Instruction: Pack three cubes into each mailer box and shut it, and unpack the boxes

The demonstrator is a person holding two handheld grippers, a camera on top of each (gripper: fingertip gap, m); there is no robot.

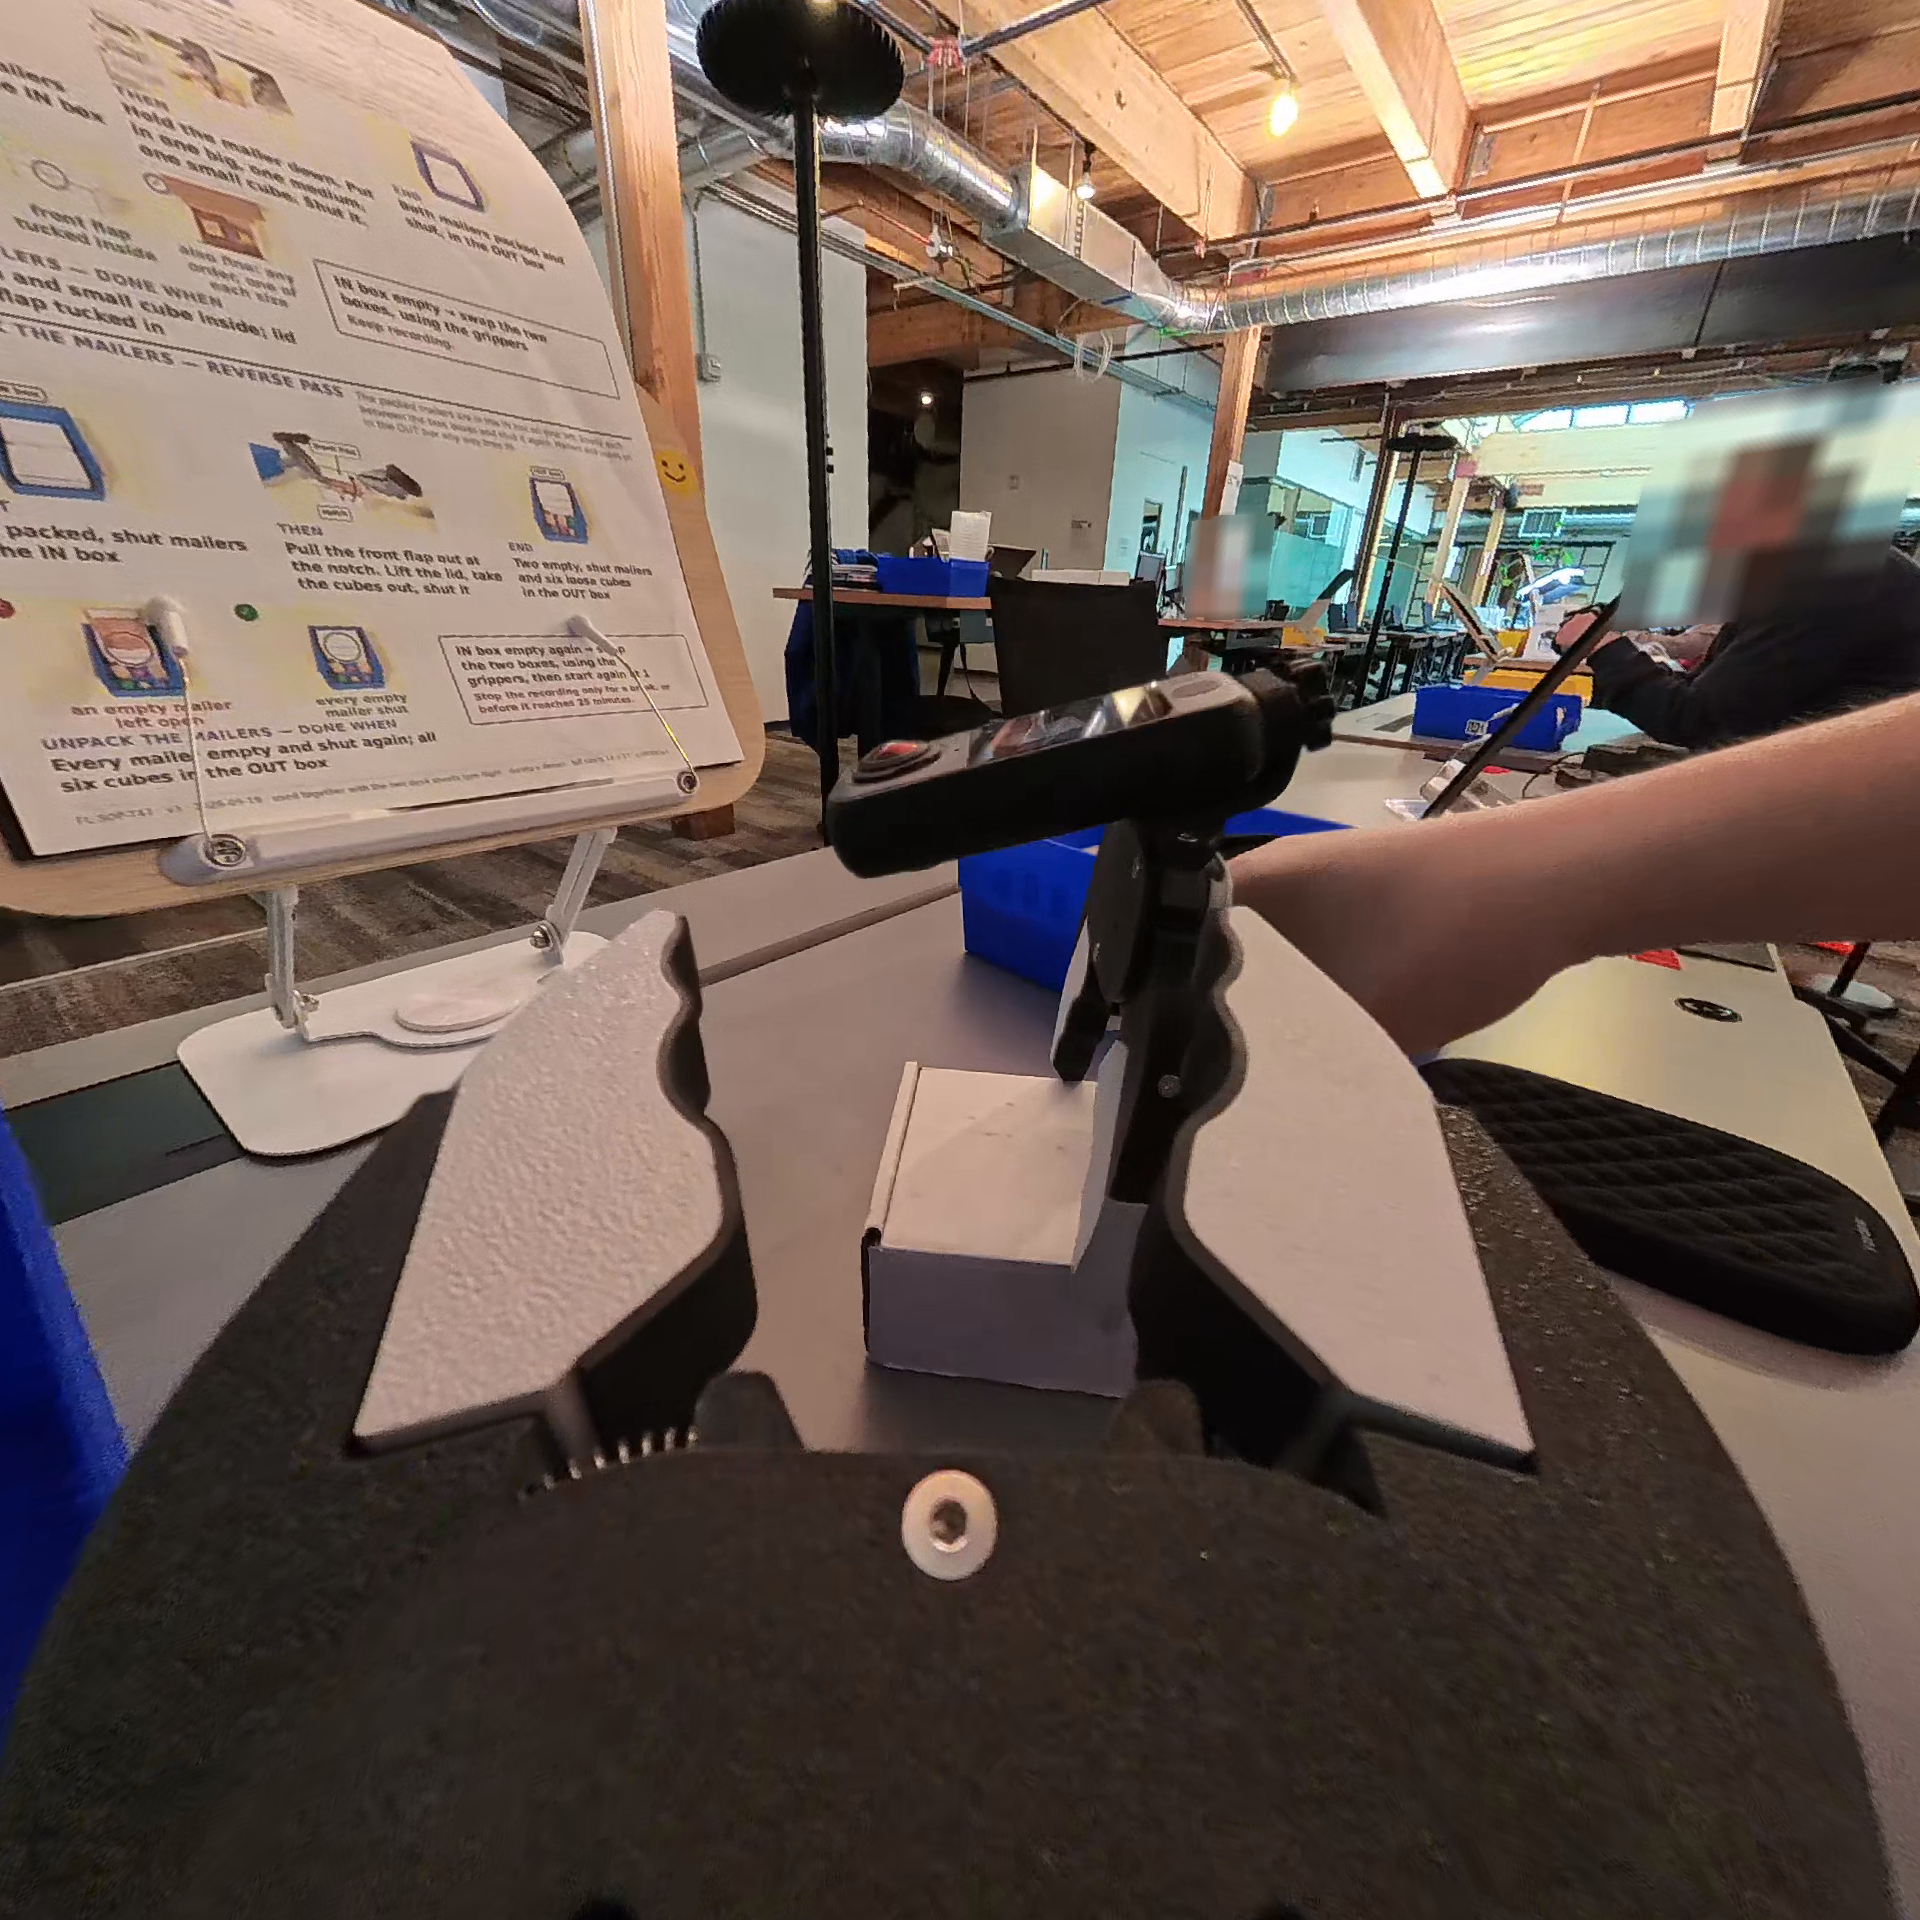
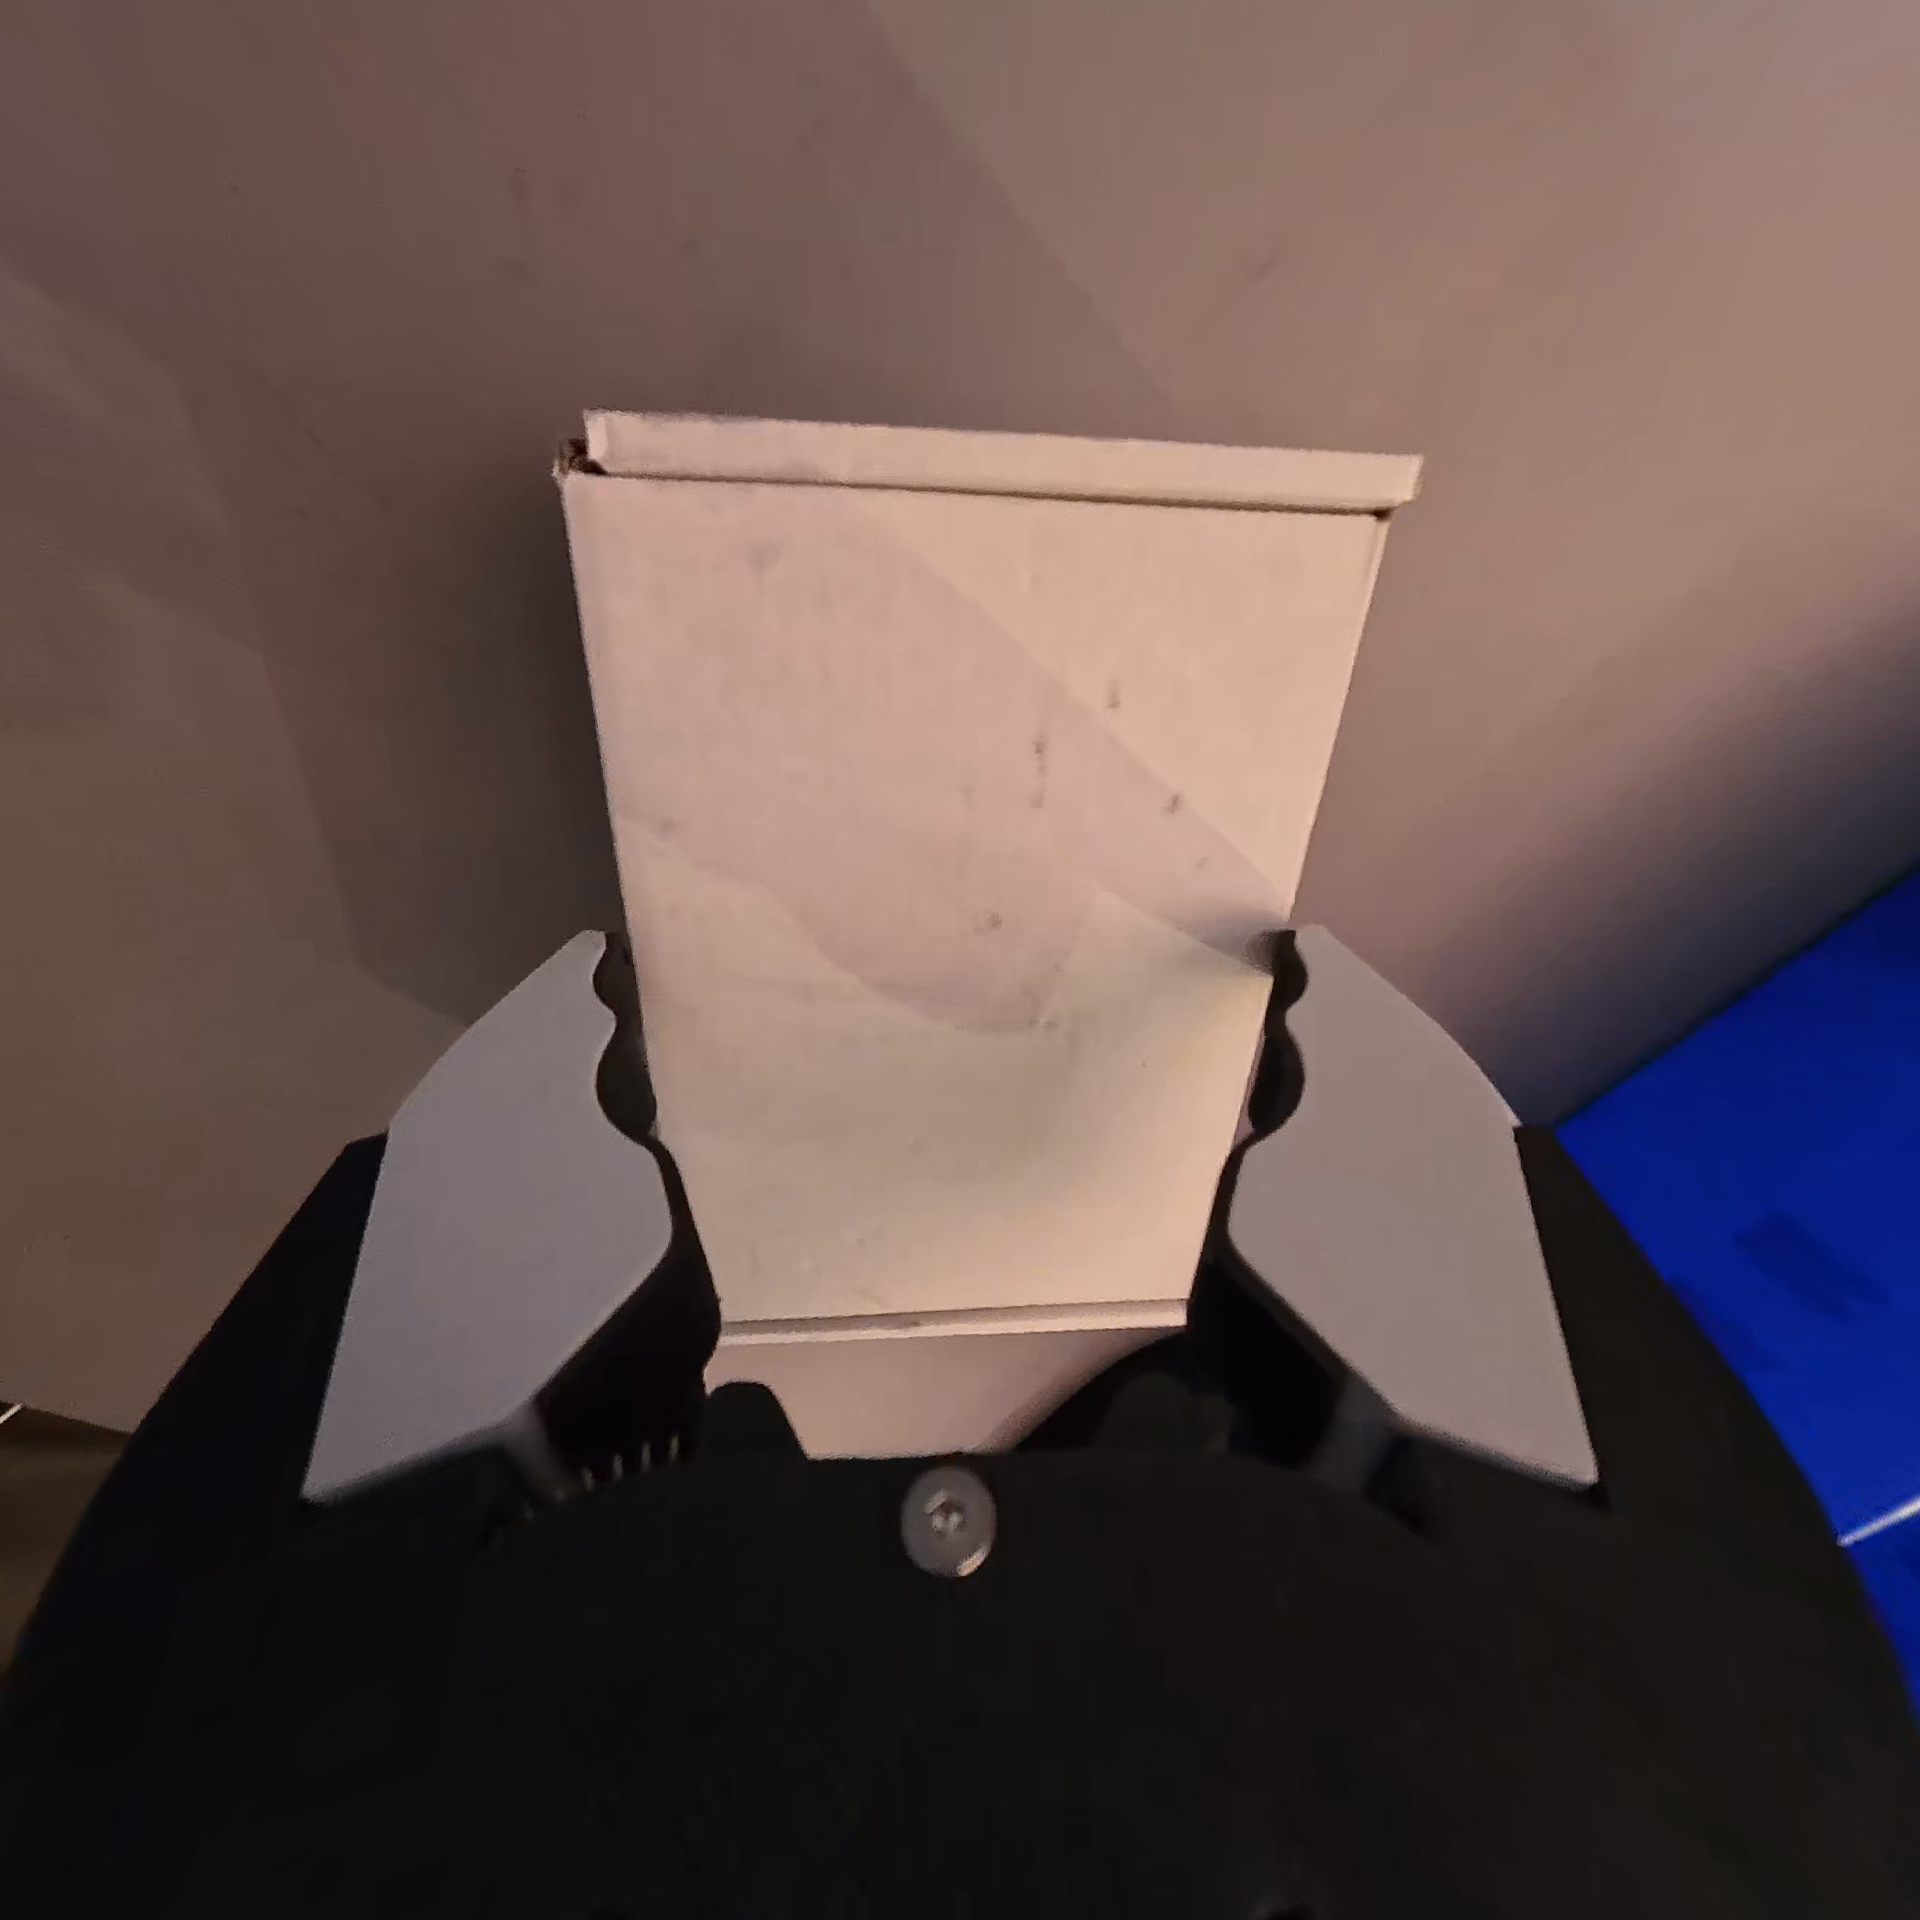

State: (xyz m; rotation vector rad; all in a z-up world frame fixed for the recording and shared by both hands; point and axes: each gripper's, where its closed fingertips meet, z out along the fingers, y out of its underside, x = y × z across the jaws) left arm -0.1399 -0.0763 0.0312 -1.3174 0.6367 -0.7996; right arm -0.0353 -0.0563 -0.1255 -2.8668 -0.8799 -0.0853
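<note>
White cardboard, lid down: the mailer box [image 1: 987, 1226] sits shut on the grey table [image 1: 831, 997], and the right gripper [image 2: 951, 1039] straddles it from above, fingers pressed on both side walls. The left gripper [image 1: 956, 1143] hovers spread wide, holding nothing. No cubes in sight; packed or emptied, I cannot tell. A blue bin [image 1: 1023, 914] waits just behind.

Mailer box [image 1: 992, 1226] on table [image 1: 810, 1039], between left tongs [image 1: 956, 1122] fingers; bin [image 1: 1023, 914] behind it.
</note>
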